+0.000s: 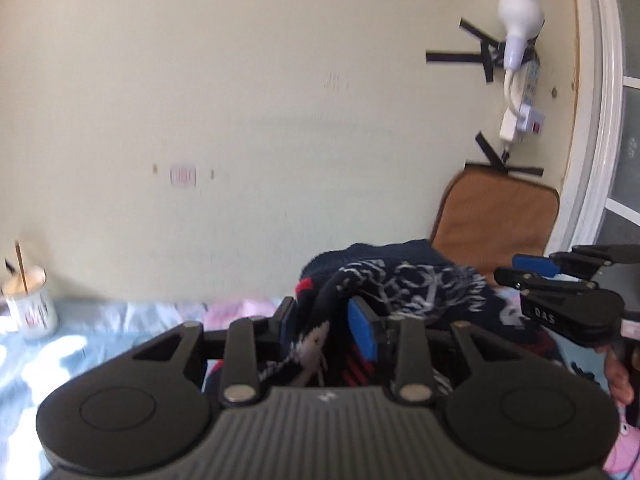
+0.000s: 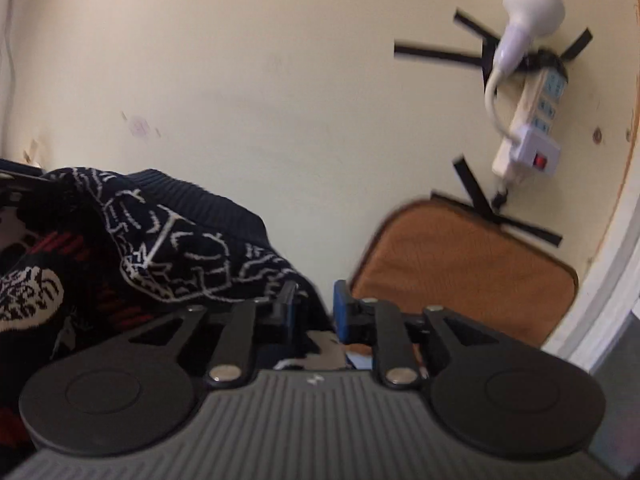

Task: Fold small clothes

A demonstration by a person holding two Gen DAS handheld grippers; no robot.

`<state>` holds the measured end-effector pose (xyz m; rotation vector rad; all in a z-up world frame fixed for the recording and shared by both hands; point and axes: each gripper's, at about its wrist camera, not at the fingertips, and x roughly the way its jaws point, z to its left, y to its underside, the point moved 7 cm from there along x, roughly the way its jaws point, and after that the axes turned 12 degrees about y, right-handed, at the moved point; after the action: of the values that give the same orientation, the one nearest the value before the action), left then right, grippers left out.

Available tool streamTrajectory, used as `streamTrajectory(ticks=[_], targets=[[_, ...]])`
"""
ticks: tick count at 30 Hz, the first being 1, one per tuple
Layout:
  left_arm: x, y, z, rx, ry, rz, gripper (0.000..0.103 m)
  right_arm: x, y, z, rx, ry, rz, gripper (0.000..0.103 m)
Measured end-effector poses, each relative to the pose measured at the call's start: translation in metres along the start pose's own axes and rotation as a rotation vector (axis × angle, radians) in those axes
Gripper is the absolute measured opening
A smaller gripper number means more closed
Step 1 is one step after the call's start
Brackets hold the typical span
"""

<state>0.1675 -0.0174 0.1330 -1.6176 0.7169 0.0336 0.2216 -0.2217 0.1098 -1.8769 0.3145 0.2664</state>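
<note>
Ribbed grey plastic of my own left gripper (image 1: 324,320) fills the bottom of the left view, and between its blue-padded jaws runs a bunch of the dark navy knitted sweater with white line pattern and red stripes (image 1: 400,280). Those jaws are narrow and the knit passes right through the gap, so I read them as holding the cloth. My right gripper (image 2: 316,308) stands to the right of the sweater; its jaws are narrow too, and a dark edge of the knit reaches in at the left pad. Whether that pad truly pinches the fabric I cannot tell, for the blur hides the contact.

Nearly everything I can place goes by the sweater. It hangs lifted and bunched between my two grippers, its ribbed hem uppermost in the right view. Below it lies the pale blue and pink printed bed sheet (image 1: 100,332). Behind it and to the right, a tan padded cushion with dark piping (image 2: 460,268) leans on the cream wall (image 1: 240,100). Far to its left on the sheet stands a white enamel mug holding sticks (image 1: 30,304). High above the cushion, a white bulb lamp (image 2: 528,8) plugs into a power strip taped to the wall.

By my judgement the folding has barely begun: the garment is raised and crumpled, no neat fold shows, and it has not yet been spread flat. Laying it out, folding sleeves and body, all remain.
</note>
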Motion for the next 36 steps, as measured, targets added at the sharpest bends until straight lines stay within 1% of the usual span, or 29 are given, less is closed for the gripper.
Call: streamTrajectory(ticks=[1,2,3,4,5,6,7,8,9,10,12,14,16,17,18,19,20,21,22,24,27,28,29,31,32,33,34,35,36], targets=[[-0.008,0.014,0.004,-0.005,0.034,0.004,0.03,-0.007,0.011,-0.003,0.025,-0.049,-0.006,0.025],[-0.02,0.03,0.01,-0.004,0.057,0.007,0.036,-0.018,0.022,-0.006,0.047,-0.101,-0.013,0.029],[-0.032,0.047,0.017,-0.012,0.075,0.017,0.049,-0.034,0.036,-0.01,0.078,-0.162,-0.012,0.032],[-0.047,0.066,0.028,-0.045,0.098,0.036,0.056,-0.048,0.047,-0.013,0.106,-0.214,-0.01,0.039],[-0.058,0.081,0.036,-0.08,0.115,0.051,0.063,-0.071,0.064,-0.016,0.131,-0.302,-0.012,0.047],[-0.07,0.1,0.048,-0.136,0.137,0.077,0.072,-0.089,0.08,-0.017,0.126,-0.366,-0.018,0.051],[-0.078,0.117,0.057,-0.201,0.154,0.11,0.08,-0.106,0.095,-0.018,0.112,-0.4,-0.026,0.058],[-0.087,0.134,0.068,-0.293,0.183,0.146,0.092,-0.12,0.111,-0.019,0.105,-0.412,-0.025,0.065],[-0.094,0.147,0.071,-0.364,0.221,0.16,0.095,-0.128,0.126,-0.022,0.104,-0.41,-0.009,0.069],[-0.1,0.162,0.074,-0.449,0.278,0.172,0.095,-0.133,0.138,-0.025,0.111,-0.397,0.014,0.072],[-0.108,0.182,0.074,-0.536,0.325,0.198,0.097,-0.135,0.158,-0.037,0.183,-0.353,0.074,0.072],[-0.109,0.196,0.066,-0.591,0.357,0.224,0.097,-0.135,0.178,-0.049,0.314,-0.333,0.143,0.072],[-0.107,0.204,0.056,-0.617,0.4,0.228,0.096,-0.133,0.191,-0.054,0.423,-0.33,0.188,0.072],[-0.105,0.205,0.05,-0.625,0.423,0.231,0.092,-0.132,0.195,-0.049,0.457,-0.333,0.213,0.071],[-0.099,0.207,0.043,-0.626,0.452,0.247,0.081,-0.13,0.198,-0.038,0.471,-0.344,0.248,0.069],[-0.093,0.209,0.036,-0.615,0.462,0.266,0.073,-0.13,0.201,-0.028,0.462,-0.368,0.289,0.052],[-0.087,0.21,0.032,-0.591,0.442,0.282,0.046,-0.131,0.199,-0.016,0.44,-0.389,0.309,0.021],[-0.082,0.209,0.032,-0.571,0.415,0.298,0.018,-0.136,0.193,-0.009,0.418,-0.393,0.295,0.014],[-0.079,0.207,0.034,-0.563,0.395,0.313,0.015,-0.143,0.183,-0.004,0.403,-0.428,0.277,0.013],[-0.085,0.191,0.047,-0.589,0.41,0.272,0.015,-0.167,0.155,0.0,0.394,-0.519,0.197,0.012],[-0.121,0.135,0.087,-0.528,0.316,0.081,0.015,-0.208,0.103,0.008,0.374,-0.679,0.059,0.012],[-0.134,0.118,0.102,-0.526,0.294,0.02,0.015,-0.222,0.082,0.014,0.374,-0.748,0.005,0.012],[-0.151,0.096,0.122,-0.53,0.255,-0.058,0.015,-0.23,0.067,0.021,0.378,-0.804,-0.023,0.012],[-0.176,0.067,0.155,-0.523,0.14,-0.186,0.015,-0.24,0.035,0.052,0.378,-0.954,-0.074,0.012],[-0.183,0.059,0.17,-0.526,0.069,-0.221,0.017,-0.239,0.024,0.074,0.38,-1.016,-0.076,0.012],[-0.185,0.056,0.182,-0.536,0.01,-0.23,0.02,-0.234,0.019,0.094,0.393,-1.056,-0.06,0.012],[-0.182,0.056,0.191,-0.543,-0.051,-0.226,0.026,-0.223,0.017,0.127,0.4,-1.093,-0.008,0.013],[-0.176,0.06,0.196,-0.537,-0.101,-0.205,0.037,-0.212,0.021,0.156,0.357,-1.098,0.034,0.015],[-0.17,0.068,0.197,-0.53,-0.138,-0.173,0.041,-0.202,0.03,0.18,0.292,-1.068,0.077,0.017]])
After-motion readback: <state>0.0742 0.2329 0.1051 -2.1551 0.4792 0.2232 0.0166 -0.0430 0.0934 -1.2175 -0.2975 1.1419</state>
